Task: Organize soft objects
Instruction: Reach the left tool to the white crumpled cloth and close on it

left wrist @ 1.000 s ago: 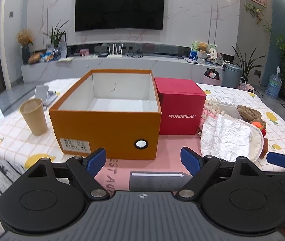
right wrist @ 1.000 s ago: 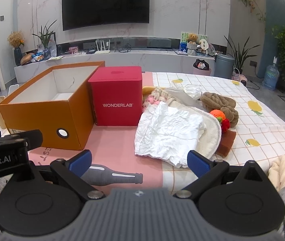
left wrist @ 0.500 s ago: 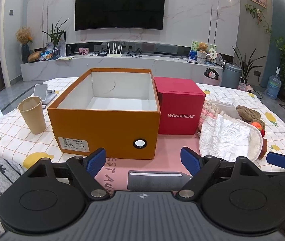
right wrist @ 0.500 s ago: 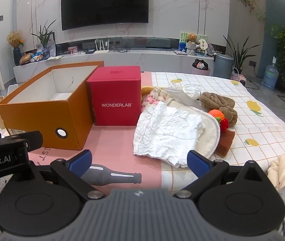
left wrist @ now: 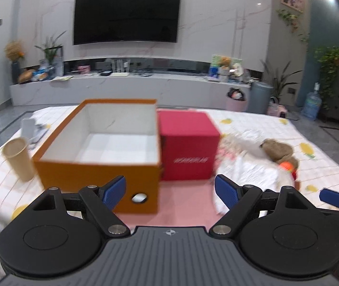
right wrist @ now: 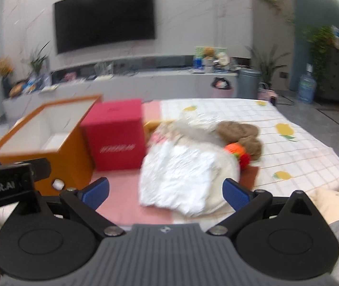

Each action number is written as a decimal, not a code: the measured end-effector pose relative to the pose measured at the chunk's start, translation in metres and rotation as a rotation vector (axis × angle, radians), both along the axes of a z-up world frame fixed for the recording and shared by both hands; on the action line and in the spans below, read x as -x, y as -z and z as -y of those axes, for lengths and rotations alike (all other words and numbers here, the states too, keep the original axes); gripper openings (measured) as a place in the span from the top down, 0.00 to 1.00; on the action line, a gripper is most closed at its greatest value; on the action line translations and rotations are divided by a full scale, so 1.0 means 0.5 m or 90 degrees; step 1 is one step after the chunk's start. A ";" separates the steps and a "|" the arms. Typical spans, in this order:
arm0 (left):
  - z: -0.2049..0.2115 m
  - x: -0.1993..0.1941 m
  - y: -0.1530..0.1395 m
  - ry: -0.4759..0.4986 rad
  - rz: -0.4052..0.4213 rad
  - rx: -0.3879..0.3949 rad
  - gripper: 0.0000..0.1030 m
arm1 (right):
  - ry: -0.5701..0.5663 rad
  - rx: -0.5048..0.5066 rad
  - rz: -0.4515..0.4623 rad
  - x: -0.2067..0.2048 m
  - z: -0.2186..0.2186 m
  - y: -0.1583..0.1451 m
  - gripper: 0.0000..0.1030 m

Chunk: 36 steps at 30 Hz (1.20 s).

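Observation:
A pile of soft things lies on the table right of the boxes: a white crumpled cloth on top, a cream pad under it, a brown plush, an orange and red knitted toy and a pink knit piece. The open orange box has a white, empty inside. A red box stands against its right side. My left gripper is open and empty, in front of the orange box. My right gripper is open and empty, just in front of the white cloth.
A paper cup stands left of the orange box. A white device lies behind it. The table has a checked cloth with lemons and a pink mat. A TV wall and low shelf stand behind.
Both grippers have risen and moved forward toward the table. Both views are now blurred by motion. Nothing was taken hold of; the jaws stay open.

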<state>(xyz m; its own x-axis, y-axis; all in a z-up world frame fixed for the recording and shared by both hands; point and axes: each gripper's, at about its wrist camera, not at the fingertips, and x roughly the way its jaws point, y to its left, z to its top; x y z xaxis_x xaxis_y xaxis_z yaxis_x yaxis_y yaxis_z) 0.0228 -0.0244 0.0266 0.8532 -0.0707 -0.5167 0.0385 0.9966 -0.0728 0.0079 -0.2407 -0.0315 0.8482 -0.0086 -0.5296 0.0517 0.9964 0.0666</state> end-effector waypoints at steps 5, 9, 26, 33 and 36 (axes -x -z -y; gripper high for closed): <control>0.042 -0.059 -0.013 0.056 -0.001 -0.009 0.04 | 0.097 -0.071 0.000 -0.032 0.097 -0.040 0.03; 0.080 -0.115 0.020 0.098 0.010 -0.017 0.04 | 0.174 -0.122 -0.008 -0.078 0.181 -0.081 0.03; 0.175 -0.210 0.235 0.330 -0.030 -0.055 0.04 | 0.165 -0.191 -0.108 -0.212 0.268 0.005 0.03; 0.192 -0.245 0.271 0.289 -0.046 -0.060 0.04 | 0.175 -0.225 -0.158 -0.220 0.281 0.046 0.03; 0.189 -0.243 0.271 0.284 -0.050 -0.039 0.04 | 0.171 -0.221 -0.161 -0.221 0.282 0.050 0.03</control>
<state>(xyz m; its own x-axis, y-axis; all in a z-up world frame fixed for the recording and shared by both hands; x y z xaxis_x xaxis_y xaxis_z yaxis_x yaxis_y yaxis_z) 0.1445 -0.1190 -0.1089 0.7045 -0.3896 -0.5932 0.4620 0.8862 -0.0334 0.1183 -0.3817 -0.0563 0.6856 0.0048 -0.7280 0.3599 0.8670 0.3446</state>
